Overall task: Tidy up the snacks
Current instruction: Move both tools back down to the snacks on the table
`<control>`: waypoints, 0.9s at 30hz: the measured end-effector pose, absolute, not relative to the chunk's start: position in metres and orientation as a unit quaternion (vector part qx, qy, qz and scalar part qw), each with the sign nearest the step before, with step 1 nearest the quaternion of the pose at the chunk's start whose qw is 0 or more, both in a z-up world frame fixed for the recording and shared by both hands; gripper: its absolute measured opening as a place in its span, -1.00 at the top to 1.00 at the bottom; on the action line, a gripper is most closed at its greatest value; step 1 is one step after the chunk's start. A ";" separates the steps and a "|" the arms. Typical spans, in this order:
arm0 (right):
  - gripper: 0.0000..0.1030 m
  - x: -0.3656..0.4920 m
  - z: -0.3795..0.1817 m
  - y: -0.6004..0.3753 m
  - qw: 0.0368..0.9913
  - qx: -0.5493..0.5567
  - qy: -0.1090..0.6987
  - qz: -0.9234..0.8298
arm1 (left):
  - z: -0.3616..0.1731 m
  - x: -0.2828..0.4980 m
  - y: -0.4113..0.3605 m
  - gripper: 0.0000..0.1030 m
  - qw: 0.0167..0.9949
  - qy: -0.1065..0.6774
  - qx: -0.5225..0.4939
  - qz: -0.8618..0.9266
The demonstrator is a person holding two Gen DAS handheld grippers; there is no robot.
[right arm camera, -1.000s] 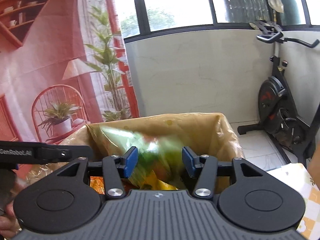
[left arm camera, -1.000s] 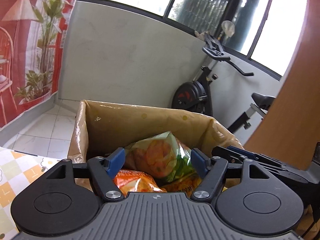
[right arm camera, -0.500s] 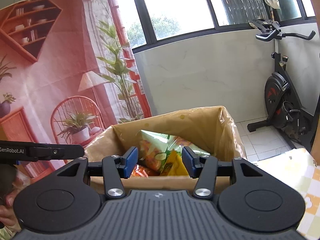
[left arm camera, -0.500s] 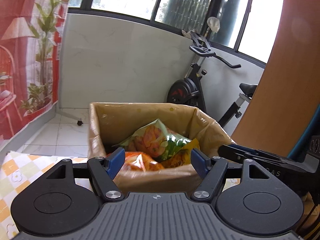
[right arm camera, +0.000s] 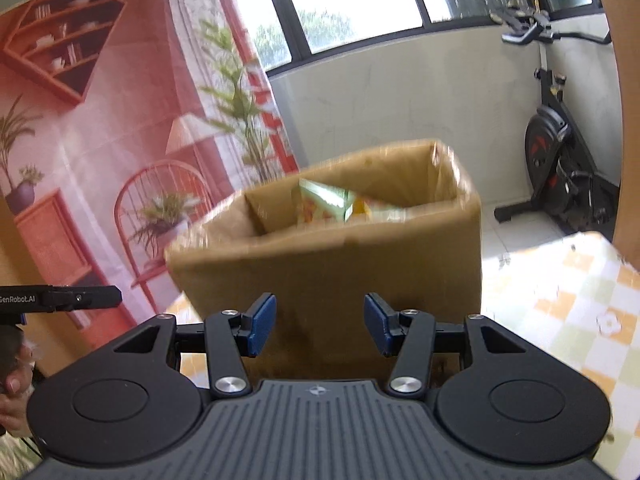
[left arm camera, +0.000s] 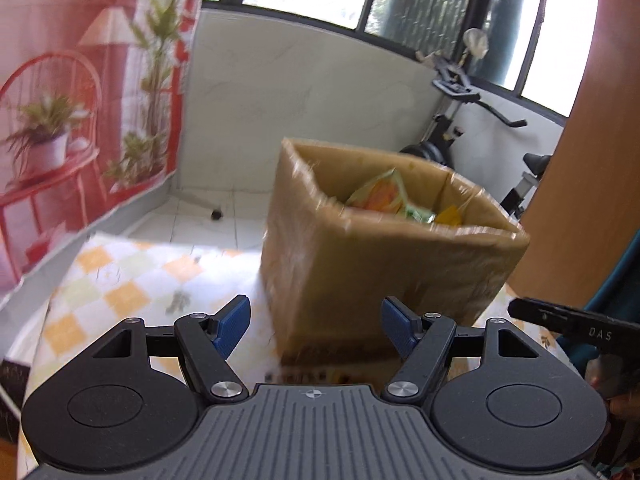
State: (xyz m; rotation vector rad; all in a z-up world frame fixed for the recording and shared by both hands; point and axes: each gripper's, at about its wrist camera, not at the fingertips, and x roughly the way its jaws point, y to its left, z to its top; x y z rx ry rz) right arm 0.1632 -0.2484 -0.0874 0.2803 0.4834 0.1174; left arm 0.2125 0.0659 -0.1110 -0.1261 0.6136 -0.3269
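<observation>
Snack bags in cardboard box; hand-held grippers – empty.

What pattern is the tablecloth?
The tablecloth is white with orange and pale green checks, plus small flower prints. Clearest in the right wrist view.

The tall brown cardboard box blocks my way ahead; bare checked tablecloth lies free to its left.

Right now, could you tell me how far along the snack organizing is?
Done: several snack packets sit inside the cardboard box. In hand: nothing; the left tongs and right tongs are open and empty. Left: no loose snacks visible on the checkered tablecloth.
</observation>
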 end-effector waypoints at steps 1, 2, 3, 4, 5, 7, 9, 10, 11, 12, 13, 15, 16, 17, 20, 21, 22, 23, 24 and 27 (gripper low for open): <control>-0.02 0.159 -0.092 -0.248 0.957 0.139 0.246 0.058 | -0.117 0.209 0.068 -0.45 0.936 0.306 -0.069 -0.158; -0.03 0.155 -0.097 -0.247 0.955 0.140 0.256 0.058 | -0.123 0.206 0.070 -0.45 0.935 0.311 -0.075 -0.156; -0.02 0.150 -0.104 -0.246 0.951 0.140 0.268 0.058 | -0.130 0.204 0.071 -0.45 0.932 0.317 -0.081 -0.154; -0.03 0.147 -0.109 -0.246 0.948 0.140 0.279 0.057 | -0.136 0.201 0.072 -0.45 0.930 0.323 -0.086 -0.151; -0.03 0.142 -0.116 -0.244 0.944 0.140 0.295 0.055 | -0.143 0.200 0.073 -0.45 0.928 0.329 -0.090 -0.149; -0.04 0.134 -0.131 -0.241 0.933 0.141 0.328 0.055 | -0.155 0.196 0.072 -0.45 0.925 0.341 -0.090 -0.142; -0.24 0.127 -0.142 -0.238 0.921 0.143 0.358 0.056 | -0.166 0.193 0.070 -0.45 0.922 0.351 -0.083 -0.138; -0.29 0.123 -0.147 -0.236 0.917 0.143 0.369 0.054 | -0.169 0.191 0.069 -0.45 0.921 0.356 -0.081 -0.138; -0.39 0.118 -0.153 -0.234 0.911 0.143 0.382 0.055 | -0.173 0.190 0.069 -0.45 0.919 0.361 -0.080 -0.139; -0.49 0.115 -0.158 -0.231 0.906 0.141 0.395 0.056 | -0.176 0.189 0.068 -0.45 0.917 0.364 -0.080 -0.140; -0.52 0.113 -0.163 -0.228 0.900 0.139 0.409 0.058 | -0.179 0.187 0.068 -0.45 0.916 0.367 -0.079 -0.141; -0.61 0.109 -0.172 -0.221 0.886 0.137 0.439 0.062 | -0.182 0.184 0.067 -0.45 0.914 0.372 -0.080 -0.142; -0.64 0.109 -0.175 -0.219 0.878 0.136 0.454 0.062 | -0.185 0.183 0.067 -0.45 0.912 0.375 -0.081 -0.144; -0.69 0.109 -0.179 -0.217 0.872 0.134 0.466 0.063 | -0.188 0.181 0.067 -0.45 0.911 0.378 -0.084 -0.145; -0.74 0.108 -0.185 -0.208 0.859 0.124 0.491 0.079 | -0.193 0.178 0.066 -0.45 0.907 0.385 -0.089 -0.149; -0.77 0.109 -0.185 -0.204 0.856 0.113 0.497 0.086 | -0.195 0.173 0.063 -0.45 0.906 0.387 -0.090 -0.148; -0.78 0.110 -0.186 -0.198 0.853 0.097 0.504 0.093 | -0.196 0.171 0.062 -0.45 0.905 0.388 -0.092 -0.149; -0.78 0.110 -0.187 -0.193 0.850 0.082 0.512 0.098 | -0.197 0.170 0.061 -0.45 0.904 0.390 -0.094 -0.149; -0.78 0.111 -0.189 -0.188 0.846 0.067 0.519 0.101 | -0.199 0.168 0.059 -0.45 0.903 0.391 -0.095 -0.149; -0.80 0.112 -0.194 -0.174 0.840 0.025 0.532 0.098 | -0.200 0.168 0.058 -0.45 0.902 0.394 -0.096 -0.150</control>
